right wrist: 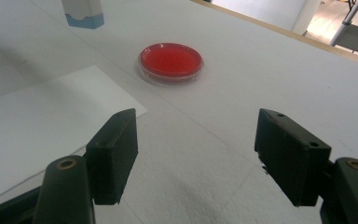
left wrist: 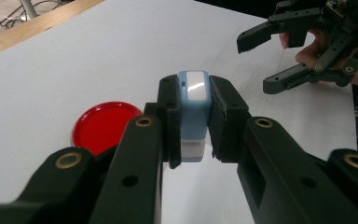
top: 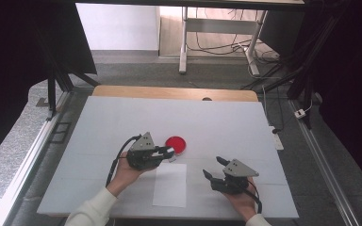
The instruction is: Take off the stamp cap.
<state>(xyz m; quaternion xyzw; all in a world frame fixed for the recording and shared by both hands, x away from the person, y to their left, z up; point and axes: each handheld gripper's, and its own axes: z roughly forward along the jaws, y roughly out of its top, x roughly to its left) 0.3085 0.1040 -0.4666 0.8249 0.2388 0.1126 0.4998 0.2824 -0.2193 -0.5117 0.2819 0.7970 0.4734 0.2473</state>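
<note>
just one blue-and-white stamp [left wrist: 194,112], long axis along the jaws, is pinched in the left tool [left wrist: 193,119], beside one red dish [left wrist: 103,125] and one paper sheet [top: 170,184]; right tool [right wrist: 198,154] spread, empty.

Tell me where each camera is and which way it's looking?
High view: above the person's side, looking forward and down at the table; hands, left gripper, right gripper.
Left gripper view: on the left gripper, looking along its jaws shut on a blue and white stamp.
Right gripper view: on the right gripper, looking past open jaws.
Shared: the red dish and white paper sheet.
</note>
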